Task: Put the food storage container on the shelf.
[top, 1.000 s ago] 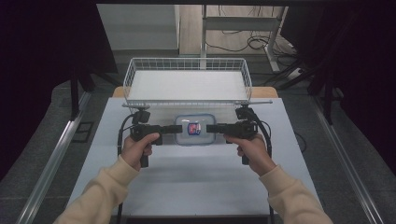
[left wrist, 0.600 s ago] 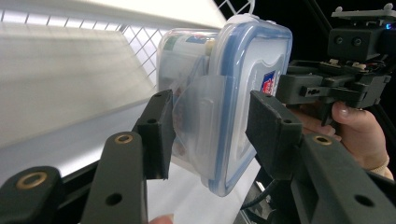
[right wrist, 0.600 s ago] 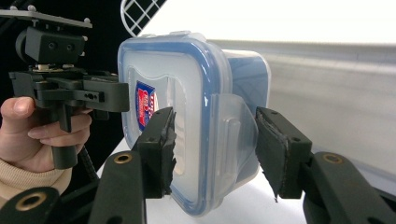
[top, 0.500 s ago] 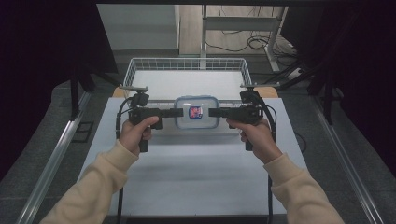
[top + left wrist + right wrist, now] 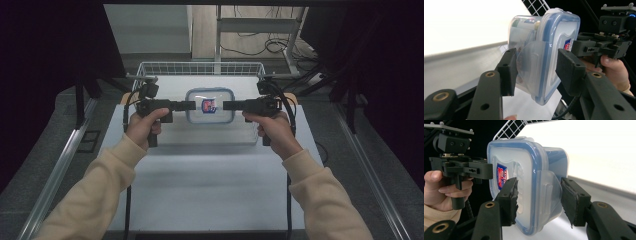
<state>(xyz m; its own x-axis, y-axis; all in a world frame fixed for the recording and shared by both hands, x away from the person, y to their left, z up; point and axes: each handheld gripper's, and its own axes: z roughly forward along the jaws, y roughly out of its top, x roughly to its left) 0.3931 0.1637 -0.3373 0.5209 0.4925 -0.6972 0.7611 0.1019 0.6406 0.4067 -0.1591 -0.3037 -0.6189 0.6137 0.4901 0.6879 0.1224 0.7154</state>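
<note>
A clear plastic food container (image 5: 210, 105) with a blue-rimmed lid and a small red and blue label is held in the air between two grippers, over the near edge of a white wire basket (image 5: 200, 68) at the far end of the white table (image 5: 210, 185). Something is inside it, too dim to identify.

The left gripper (image 5: 187, 105) reaches in from the container's left side. In the left gripper view, its two black jaws sit on either side of the container's (image 5: 544, 50) side latch flap; one jaw touches the body side, while the other stands slightly off the lid, so I cannot tell whether it is clamped.

The right gripper (image 5: 231, 105) reaches in from the right. In the right gripper view, one jaw presses the lid face and the other sits just beside the opposite latch flap of the container (image 5: 529, 182), with a small gap visible; its grip is likewise unclear.

Both hands wear cream sleeves (image 5: 100, 190).
</note>
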